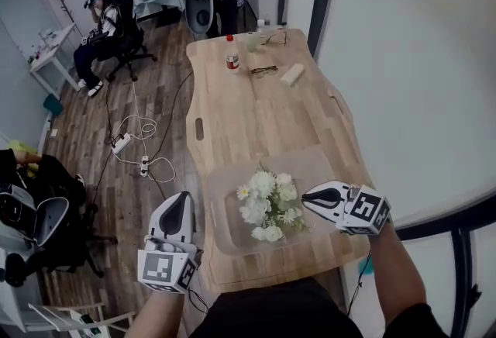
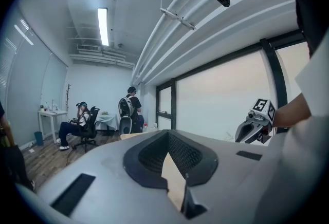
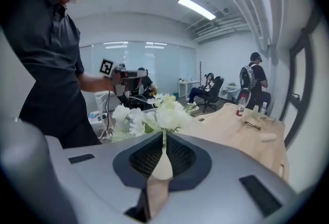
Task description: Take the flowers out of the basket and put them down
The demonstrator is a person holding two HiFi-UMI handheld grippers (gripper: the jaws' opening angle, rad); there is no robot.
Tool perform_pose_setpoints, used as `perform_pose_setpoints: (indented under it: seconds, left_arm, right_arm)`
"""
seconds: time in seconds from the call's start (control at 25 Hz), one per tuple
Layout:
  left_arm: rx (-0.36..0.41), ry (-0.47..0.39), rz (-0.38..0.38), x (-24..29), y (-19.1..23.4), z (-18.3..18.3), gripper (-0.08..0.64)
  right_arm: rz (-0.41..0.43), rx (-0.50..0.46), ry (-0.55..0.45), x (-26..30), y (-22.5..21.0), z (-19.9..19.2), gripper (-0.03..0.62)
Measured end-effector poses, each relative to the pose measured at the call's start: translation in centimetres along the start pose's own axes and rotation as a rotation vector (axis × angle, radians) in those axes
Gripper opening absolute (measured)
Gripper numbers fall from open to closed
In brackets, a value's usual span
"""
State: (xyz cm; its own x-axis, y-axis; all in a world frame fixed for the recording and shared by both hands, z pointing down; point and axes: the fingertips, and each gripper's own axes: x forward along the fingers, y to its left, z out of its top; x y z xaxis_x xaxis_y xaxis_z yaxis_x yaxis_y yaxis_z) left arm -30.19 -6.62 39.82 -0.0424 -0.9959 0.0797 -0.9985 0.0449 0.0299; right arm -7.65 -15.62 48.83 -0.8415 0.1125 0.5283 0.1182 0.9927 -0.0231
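A bunch of white flowers [image 1: 269,205] with green leaves hangs over a clear shallow basket [image 1: 310,162] at the near end of the wooden table [image 1: 256,115]. My right gripper [image 1: 306,197] comes in from the right and is shut on a green stem; in the right gripper view the stem [image 3: 164,138] runs into the closed jaws and the blooms [image 3: 167,112] fan out just ahead. My left gripper [image 1: 184,198] is beside the table's left edge, level, shut and holding nothing. It shows in the right gripper view [image 3: 121,76].
At the table's far end stand a red-capped bottle [image 1: 232,53], a pair of glasses [image 1: 263,70] and a pale roll [image 1: 293,74]. Cables and a power strip [image 1: 132,146] lie on the floor at left. A person sits in an office chair [image 1: 108,26]. Window frames run along the right.
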Motion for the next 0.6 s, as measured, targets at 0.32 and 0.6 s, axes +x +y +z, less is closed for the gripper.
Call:
perform_pose_setpoints:
  seconds: [0.32, 0.6]
  left_arm:
    - [-0.015, 0.007, 0.087, -0.2, 1.4, -0.1, 0.005]
    - [-0.016, 0.015, 0.109, 0.3, 2.4, -0.2, 0.006]
  right_arm:
    - [0.172, -0.098, 0.149, 2.8, 1.6, -3.1, 0.173]
    - [0.218, -0.159, 0.223, 5.4, 2.1, -4.6, 0.266]
